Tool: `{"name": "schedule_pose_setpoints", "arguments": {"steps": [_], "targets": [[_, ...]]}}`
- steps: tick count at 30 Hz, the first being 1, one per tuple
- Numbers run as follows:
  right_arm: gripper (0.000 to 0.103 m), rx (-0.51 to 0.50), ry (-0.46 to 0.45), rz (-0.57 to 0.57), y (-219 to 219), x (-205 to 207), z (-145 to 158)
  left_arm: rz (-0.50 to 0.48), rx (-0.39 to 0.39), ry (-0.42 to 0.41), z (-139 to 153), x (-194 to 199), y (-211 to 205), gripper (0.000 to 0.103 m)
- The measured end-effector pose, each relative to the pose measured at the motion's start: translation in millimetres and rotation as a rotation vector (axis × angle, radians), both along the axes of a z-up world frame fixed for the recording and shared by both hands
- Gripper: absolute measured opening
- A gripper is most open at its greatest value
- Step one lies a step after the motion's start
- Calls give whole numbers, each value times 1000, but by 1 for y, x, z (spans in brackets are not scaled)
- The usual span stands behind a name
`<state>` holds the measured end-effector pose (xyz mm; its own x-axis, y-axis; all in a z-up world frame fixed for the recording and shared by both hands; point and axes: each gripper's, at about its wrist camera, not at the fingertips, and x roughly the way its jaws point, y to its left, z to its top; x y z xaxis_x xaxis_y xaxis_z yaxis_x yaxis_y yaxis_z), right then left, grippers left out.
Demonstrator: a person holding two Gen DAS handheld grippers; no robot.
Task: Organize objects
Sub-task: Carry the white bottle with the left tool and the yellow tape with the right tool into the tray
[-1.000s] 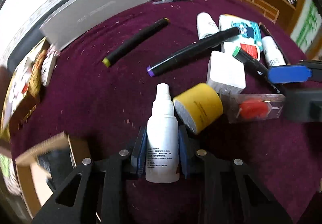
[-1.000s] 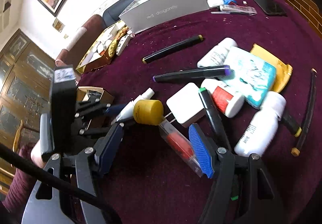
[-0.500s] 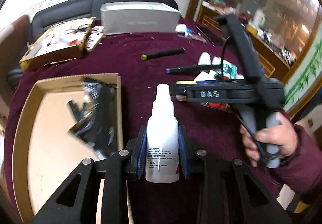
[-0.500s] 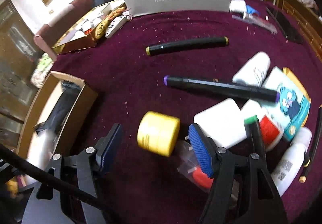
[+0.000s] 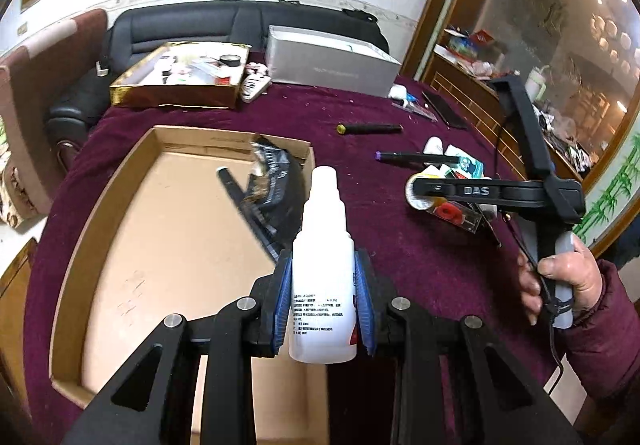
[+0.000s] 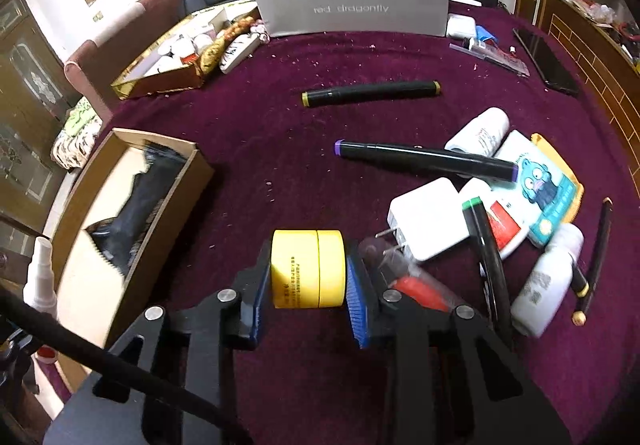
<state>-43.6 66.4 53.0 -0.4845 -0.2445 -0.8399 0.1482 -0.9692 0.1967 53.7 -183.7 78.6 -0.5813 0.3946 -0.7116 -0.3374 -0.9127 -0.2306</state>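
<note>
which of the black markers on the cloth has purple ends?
The purple-capped marker, its far end resting on the cartoon packet. The lone marker behind has yellow ends; the one by the charger is green-tipped.

The left gripper [image 5: 324, 297] clamps a bottle [image 5: 323, 285]; the right gripper [image 6: 307, 277], jaws just closing, pinches a yellow jar [image 6: 307, 269].

The dark object lying in the shallow brown cardboard tray [image 5: 100, 229] was smeared by motion blur [image 5: 266, 185] and could not be identified. Small print on the white plastic squeeze bottle [image 5: 324, 285] was too fine to read. The clear case with red contents [image 6: 416, 285] lay partly hidden behind a blue-padded finger [image 6: 356, 297]. The white bottle's base was cut off at the right-wrist view's left edge.
</note>
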Motion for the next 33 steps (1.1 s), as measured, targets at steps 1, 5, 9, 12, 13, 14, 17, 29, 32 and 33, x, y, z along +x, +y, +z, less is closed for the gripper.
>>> {"name": "schedule_pose_setpoints", "arguments": {"steps": [1,5,9,12,13,14,17,29,32,33], "targets": [[30,-7,2,4,-1,3,3,6,4,4,2,3,-4,25],[30,-41,16,36,-16,14,19,44,4,28,10,11,-22,25],[30,-69,32,85,-38,21,32,76,0,37,12,12,-37,25],[30,-114,22,120,-55,21,37,96,0,35,12,8,-45,25],[30,-131,13,130,-61,20,38,99,3,34,12,4,-48,25],[30,-154,0,140,-68,16,37,102,5,33,12,1,-50,25],[30,-195,-20,160,-88,6,36,122,1,19,7,-11,-57,25],[31,-351,-168,178,-156,-47,1,200,0,-105,-35,-83,-80,25],[31,-353,-196,166,-170,-61,-12,223,11,-142,-48,-102,-88,25],[31,-340,-199,160,-174,-65,-15,233,15,-152,-51,-108,-90,25]]}}
